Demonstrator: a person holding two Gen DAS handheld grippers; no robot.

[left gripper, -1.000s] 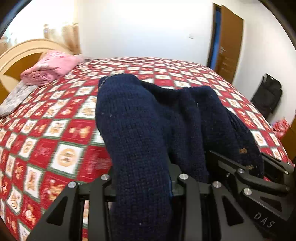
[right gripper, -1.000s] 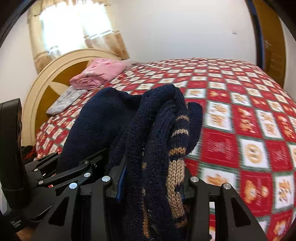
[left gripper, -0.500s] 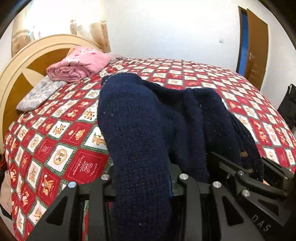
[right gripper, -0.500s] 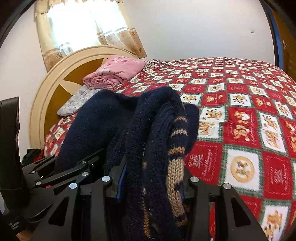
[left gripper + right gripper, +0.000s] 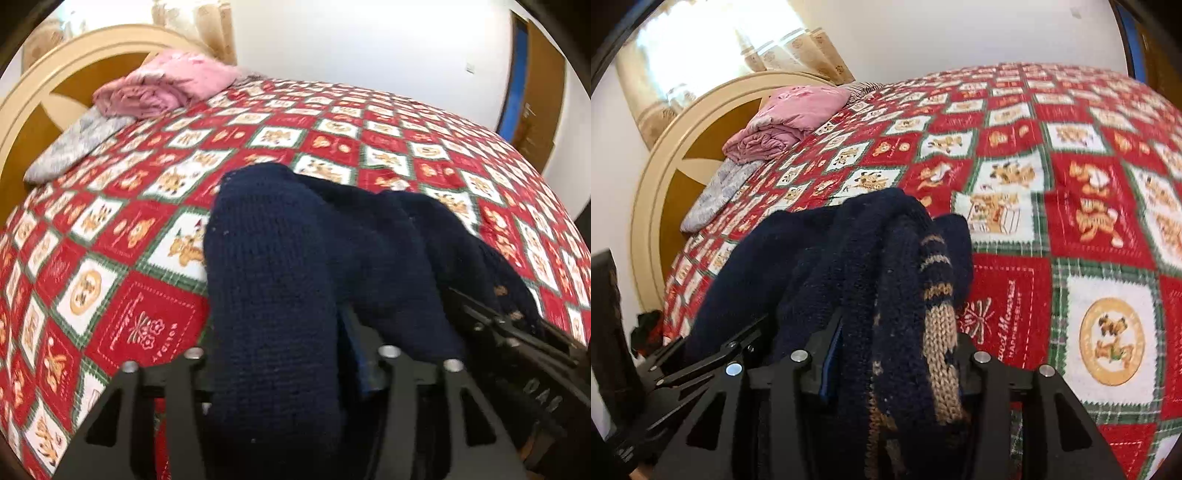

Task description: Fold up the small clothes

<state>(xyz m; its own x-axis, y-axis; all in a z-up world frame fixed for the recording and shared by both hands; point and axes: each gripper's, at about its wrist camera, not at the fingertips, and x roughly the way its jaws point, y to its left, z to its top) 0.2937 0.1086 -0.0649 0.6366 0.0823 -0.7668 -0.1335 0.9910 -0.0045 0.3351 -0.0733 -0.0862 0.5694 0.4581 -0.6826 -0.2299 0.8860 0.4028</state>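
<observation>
A navy knitted sweater (image 5: 280,258) with tan patterning (image 5: 938,325) hangs bunched between both grippers, just above the red quilt. The jaws of my left gripper (image 5: 291,343) are opening. The sweater's thick fold still lies between them, but a gap with a blue pad showing has appeared on the right side. My right gripper (image 5: 886,332) is shut on the patterned part of the sweater (image 5: 849,251). The two grippers are close together: the right one (image 5: 517,339) shows at the left view's lower right, and the left one (image 5: 713,354) at the right view's lower left. The knit hides all the fingertips.
The bed is covered by a red, white and green patchwork quilt (image 5: 140,229). A folded pink blanket (image 5: 166,88) and a grey pillow (image 5: 74,147) lie by the cream headboard (image 5: 665,155). A brown door (image 5: 535,110) stands beyond the bed's far side.
Both grippers have come down toward the quilt with the sweater, and the view has swung toward the headboard. The left jaws have spread wider around the fold.
</observation>
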